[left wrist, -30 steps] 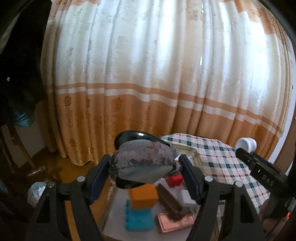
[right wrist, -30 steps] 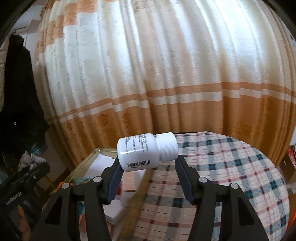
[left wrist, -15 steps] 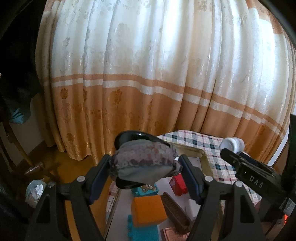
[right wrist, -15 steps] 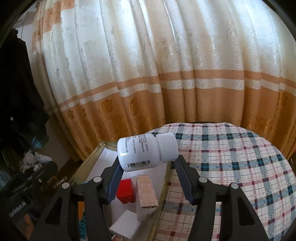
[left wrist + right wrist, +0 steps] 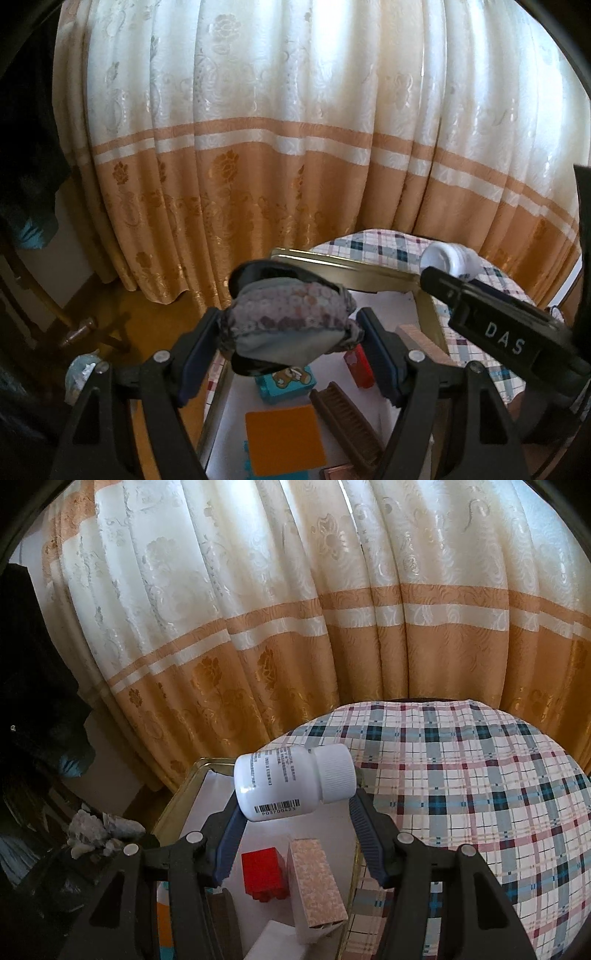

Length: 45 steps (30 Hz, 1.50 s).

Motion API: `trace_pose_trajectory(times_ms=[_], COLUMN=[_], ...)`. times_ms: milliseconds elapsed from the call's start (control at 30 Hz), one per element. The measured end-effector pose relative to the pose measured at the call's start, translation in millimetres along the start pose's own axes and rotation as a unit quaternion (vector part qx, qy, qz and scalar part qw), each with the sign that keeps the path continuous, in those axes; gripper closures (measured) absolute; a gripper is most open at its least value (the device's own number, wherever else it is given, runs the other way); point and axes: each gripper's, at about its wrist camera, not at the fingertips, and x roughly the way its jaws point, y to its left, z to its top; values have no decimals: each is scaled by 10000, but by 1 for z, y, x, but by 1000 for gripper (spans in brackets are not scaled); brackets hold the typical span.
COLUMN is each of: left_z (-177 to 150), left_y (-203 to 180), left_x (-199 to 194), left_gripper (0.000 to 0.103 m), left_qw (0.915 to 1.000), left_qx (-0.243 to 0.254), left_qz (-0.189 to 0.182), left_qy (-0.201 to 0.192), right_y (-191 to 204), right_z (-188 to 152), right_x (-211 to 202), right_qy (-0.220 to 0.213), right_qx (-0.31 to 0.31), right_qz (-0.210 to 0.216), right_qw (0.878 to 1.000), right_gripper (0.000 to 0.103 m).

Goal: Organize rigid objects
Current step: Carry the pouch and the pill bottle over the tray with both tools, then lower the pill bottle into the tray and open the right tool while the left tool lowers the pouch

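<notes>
1. Our left gripper (image 5: 286, 332) is clamped on a soft-looking gray case (image 5: 288, 325) with a dark rim. The case lies sideways, with its long side going from one finger to the other.
2. Our right gripper (image 5: 295, 823) is clamped on a white pill bottle (image 5: 291, 782). The bottle lies on its side too, with its cap pointing right.
3. Both things hang in the air over the gold tray (image 5: 347, 267), which sits on the surface with the checked cloth (image 5: 461, 775).
4. Down in the tray we see a red block (image 5: 264, 871), a pink box (image 5: 314, 882), an orange block (image 5: 284, 439), a teal bear block (image 5: 288, 384) and a brown brush (image 5: 347, 421).
5. The far end of the tray looks bare. It lies ahead of and below both grippers. We think the bottle is nearer to that spot, so it could go down there.
</notes>
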Motion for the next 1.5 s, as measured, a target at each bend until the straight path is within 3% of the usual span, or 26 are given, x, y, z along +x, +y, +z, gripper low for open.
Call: trace_pose_trajectory(times_ms=[1033, 1367, 1433, 1500], left_z=[-12, -14, -14, -14], left_y=[-12, -15, -15, -16], left_x=[28, 32, 32, 31], left_gripper=[29, 29, 28, 27], left_qw=[9977, 9963, 9961, 9965], left_qx=[299, 362, 383, 366], left_qz=[394, 548, 560, 533], left_qy=[461, 559, 558, 533], right_y=[8, 8, 9, 10], right_z=[-9, -11, -12, -12], right_x=[32, 38, 39, 36], right_qy=[601, 802, 871, 817], right_qx=[-107, -66, -61, -100], right_qz=[-66, 151, 199, 164], right_qw=[9981, 9966, 9960, 9965], right_gripper=[44, 43, 29, 24])
